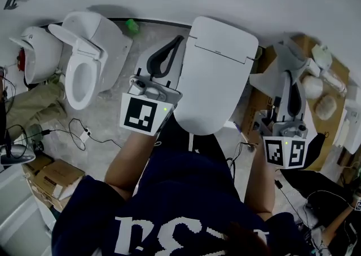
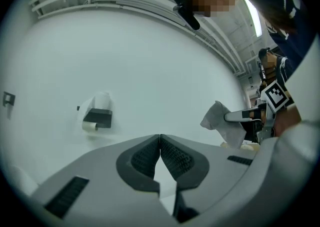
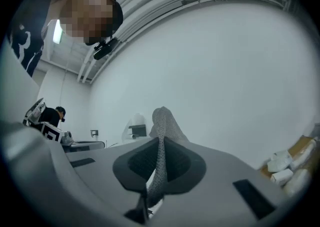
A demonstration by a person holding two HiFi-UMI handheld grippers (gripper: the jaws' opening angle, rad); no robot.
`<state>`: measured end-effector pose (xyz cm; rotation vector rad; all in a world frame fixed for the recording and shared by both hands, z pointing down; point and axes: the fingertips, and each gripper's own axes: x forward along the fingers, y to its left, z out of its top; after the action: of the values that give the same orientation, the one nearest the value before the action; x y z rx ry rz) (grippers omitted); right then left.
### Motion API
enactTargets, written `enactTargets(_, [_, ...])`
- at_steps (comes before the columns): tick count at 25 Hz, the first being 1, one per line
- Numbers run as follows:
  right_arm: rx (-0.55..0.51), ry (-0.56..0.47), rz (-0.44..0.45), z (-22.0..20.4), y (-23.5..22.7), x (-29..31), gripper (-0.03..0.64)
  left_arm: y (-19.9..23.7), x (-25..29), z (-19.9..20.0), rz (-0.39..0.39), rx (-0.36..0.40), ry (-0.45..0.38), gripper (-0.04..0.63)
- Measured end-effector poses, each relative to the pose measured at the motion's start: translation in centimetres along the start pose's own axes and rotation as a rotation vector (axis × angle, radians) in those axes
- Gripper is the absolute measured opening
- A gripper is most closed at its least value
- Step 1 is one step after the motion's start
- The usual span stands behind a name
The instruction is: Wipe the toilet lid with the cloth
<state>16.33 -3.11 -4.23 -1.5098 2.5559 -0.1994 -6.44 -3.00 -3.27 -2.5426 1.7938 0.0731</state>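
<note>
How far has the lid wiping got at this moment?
Done: the cloth is picked up, pinched in the shut right tool. In hand: that tool holds it off to the right of the closed toilet lid, not touching it; the left tool is shut and empty by the lid's left edge. Left: bring the cloth onto the lid and wipe it.

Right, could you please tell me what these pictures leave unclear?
- Closed white plastic toilet lid: head view, the left gripper covers part of its left edge.
- Grey mesh cloth: right gripper view, only a fold pinched in the right gripper shows; the jaws hide the rest.
- Small green object: head view, too small to identify.
</note>
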Motion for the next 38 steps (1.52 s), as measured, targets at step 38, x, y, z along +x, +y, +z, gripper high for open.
enactTargets(38, [0.138,0.571,0.054,-54.6,5.3,22.3,0.026,17.5,3.5,-35.5,-0.043,-0.122,0.28,0.021])
